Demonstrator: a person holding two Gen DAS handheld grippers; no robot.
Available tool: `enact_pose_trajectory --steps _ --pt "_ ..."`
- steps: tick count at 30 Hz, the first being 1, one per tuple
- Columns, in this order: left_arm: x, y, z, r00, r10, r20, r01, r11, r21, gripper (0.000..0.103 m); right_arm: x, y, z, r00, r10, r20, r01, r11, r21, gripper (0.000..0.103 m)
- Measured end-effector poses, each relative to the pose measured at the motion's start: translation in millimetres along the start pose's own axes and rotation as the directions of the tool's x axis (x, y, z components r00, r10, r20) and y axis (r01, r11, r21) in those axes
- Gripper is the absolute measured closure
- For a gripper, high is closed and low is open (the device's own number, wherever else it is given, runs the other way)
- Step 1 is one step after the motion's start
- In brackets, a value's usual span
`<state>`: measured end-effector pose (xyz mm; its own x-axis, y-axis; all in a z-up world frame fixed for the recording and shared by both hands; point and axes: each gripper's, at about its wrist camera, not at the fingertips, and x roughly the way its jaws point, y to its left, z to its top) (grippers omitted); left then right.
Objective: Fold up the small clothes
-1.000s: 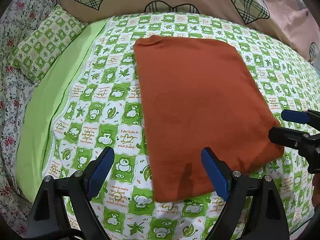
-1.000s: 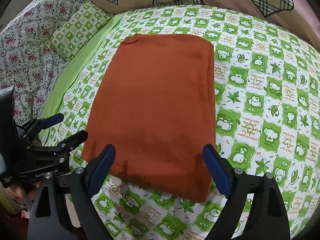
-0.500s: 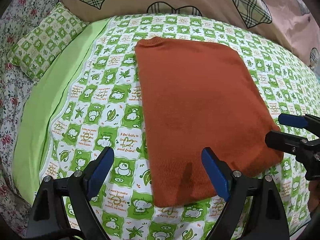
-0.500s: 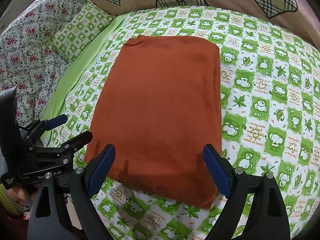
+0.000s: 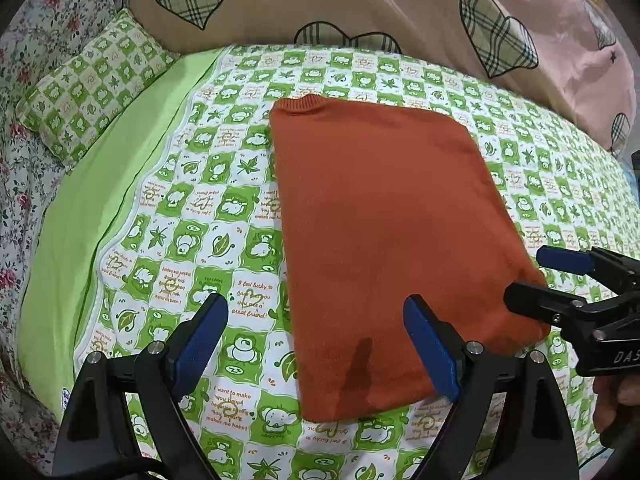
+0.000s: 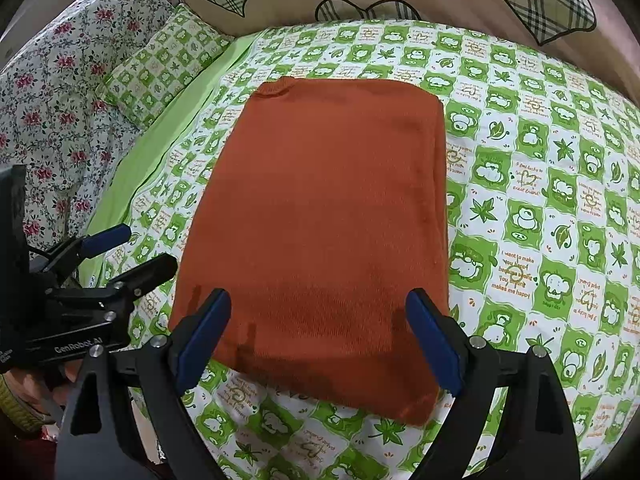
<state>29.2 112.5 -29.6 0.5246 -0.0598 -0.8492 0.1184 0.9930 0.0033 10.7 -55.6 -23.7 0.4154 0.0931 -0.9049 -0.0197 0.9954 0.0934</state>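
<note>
One orange sweater (image 5: 384, 248) lies folded into a flat rectangle on the green-checked bedspread (image 5: 192, 216), its near edge just ahead of both grippers. The left gripper (image 5: 316, 344) hovers at the sweater's near left corner, jaws spread wide and empty — one finger over the bedspread, the other over the knit. The right gripper (image 6: 320, 340) sits at the near edge too, jaws likewise apart, both fingers above the sweater and holding nothing. Behind lie one matching pillow (image 5: 88, 88) and one heart-patterned duvet (image 5: 360, 4).
</note>
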Motion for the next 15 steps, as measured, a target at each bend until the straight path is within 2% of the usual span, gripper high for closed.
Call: enact_pose_trajectory --steps 15 --pt "-1.5 -2.3 -0.3 1.000 -0.012 0.009 0.012 1.000 0.009 0.013 0.8 -3.2 -1.8 1.000 0.004 0.015 -0.004 1.000 0.010 0.014"
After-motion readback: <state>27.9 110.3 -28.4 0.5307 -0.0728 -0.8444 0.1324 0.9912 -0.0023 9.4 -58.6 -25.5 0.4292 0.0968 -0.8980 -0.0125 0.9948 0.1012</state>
